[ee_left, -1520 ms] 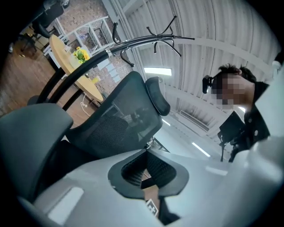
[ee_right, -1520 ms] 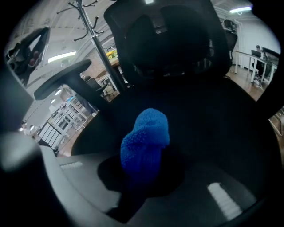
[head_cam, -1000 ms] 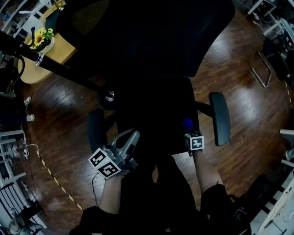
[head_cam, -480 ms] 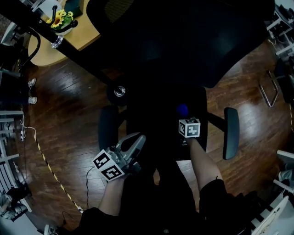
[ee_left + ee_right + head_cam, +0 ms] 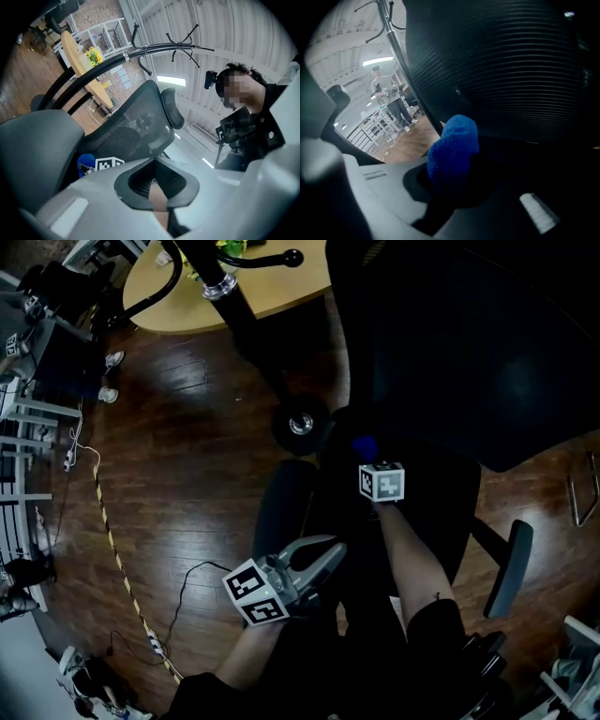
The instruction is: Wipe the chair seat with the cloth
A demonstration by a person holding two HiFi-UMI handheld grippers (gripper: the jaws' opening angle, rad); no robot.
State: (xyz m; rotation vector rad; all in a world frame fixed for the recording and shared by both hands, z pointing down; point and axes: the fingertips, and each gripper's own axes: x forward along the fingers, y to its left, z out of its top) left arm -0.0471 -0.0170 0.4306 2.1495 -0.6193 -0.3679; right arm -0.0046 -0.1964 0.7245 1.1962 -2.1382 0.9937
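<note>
At seat rear: blue cloth over chair seat, near backrest.
Right tongs: clamped on the cloth.
Left tongs: closed, empty, beside seat's left edge.

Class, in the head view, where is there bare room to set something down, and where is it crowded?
Free: the dark wooden floor between the round wooden table and the striped floor tape; also the strip of black chair seat right of the forearm. Crowded: the seat's back, where the right gripper holds the blue cloth, and its front-left by the left gripper.
</note>
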